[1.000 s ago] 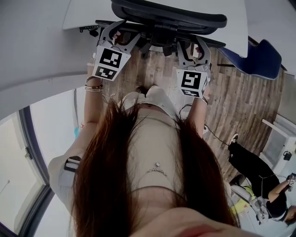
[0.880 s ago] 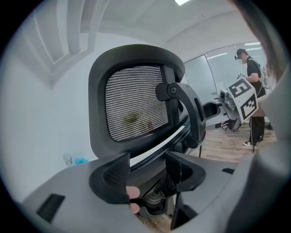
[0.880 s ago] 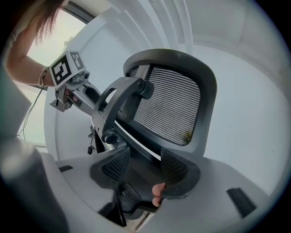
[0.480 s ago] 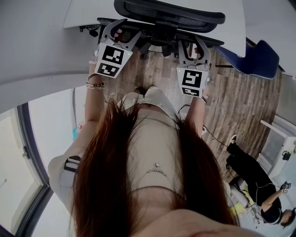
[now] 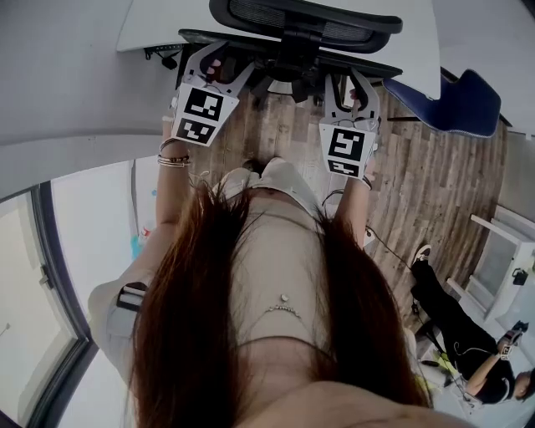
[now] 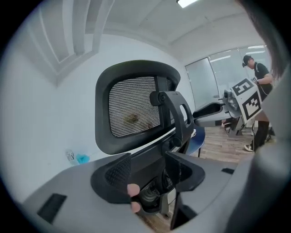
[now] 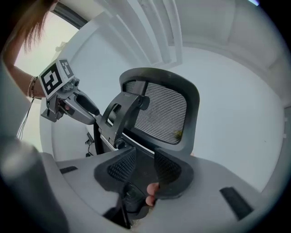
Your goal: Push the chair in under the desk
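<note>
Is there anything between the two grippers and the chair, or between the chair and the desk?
Nothing visible. The left gripper and the right gripper both have the frame of the chair between their jaws, and the right one's jaws are closing. The chair is at the edge of the desk; the space under it is hidden.

Floor point(image 5: 451, 184): wood planks.
Far side, at desk point(image 5: 159, 25): black mesh office chair point(image 5: 305, 21).
Right side: blue chair point(image 5: 456, 104), seated person's shoe point(image 5: 424, 249).

The head view looks steeply down over the person point(image 5: 267, 301); both gripper views sit close behind the chair point(image 6: 136, 109), sharing its mesh back from left and right.
</note>
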The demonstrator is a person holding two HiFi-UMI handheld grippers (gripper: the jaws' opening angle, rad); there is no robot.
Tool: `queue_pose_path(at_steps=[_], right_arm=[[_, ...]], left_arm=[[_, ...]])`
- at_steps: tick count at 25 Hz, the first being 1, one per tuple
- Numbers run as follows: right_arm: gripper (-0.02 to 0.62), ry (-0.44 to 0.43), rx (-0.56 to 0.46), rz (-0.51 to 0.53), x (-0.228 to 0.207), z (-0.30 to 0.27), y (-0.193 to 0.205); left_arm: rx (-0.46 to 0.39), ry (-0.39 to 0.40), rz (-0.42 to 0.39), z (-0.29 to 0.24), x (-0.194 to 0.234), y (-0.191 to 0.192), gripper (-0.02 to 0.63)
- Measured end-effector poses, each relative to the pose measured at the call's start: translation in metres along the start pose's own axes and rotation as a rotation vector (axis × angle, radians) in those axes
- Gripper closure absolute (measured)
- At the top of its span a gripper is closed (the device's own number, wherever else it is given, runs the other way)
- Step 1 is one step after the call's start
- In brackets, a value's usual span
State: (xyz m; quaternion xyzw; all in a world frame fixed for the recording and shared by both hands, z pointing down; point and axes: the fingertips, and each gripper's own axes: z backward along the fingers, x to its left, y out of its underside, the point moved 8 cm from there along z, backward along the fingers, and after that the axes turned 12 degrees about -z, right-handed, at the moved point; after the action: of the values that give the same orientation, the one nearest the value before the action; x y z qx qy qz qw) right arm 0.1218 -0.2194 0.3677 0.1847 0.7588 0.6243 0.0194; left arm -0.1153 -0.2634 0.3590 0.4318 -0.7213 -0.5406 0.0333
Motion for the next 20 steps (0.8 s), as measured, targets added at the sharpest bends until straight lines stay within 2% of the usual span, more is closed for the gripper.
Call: queue_pose_path(at_steps=[9,20], right_arm=[[0.515,0.027,-0.032,0.011,0.009,0.025,-0.003],[0.558,0.072,-0.028,0.030,0.018,0.051,-0.003]], left_arm=[[0.018,-0.029,0.017,0.025,-0.017,0.005,0.431],[0.016,-0.067,0.040,0.049,-0.035,0.005,0.527]])
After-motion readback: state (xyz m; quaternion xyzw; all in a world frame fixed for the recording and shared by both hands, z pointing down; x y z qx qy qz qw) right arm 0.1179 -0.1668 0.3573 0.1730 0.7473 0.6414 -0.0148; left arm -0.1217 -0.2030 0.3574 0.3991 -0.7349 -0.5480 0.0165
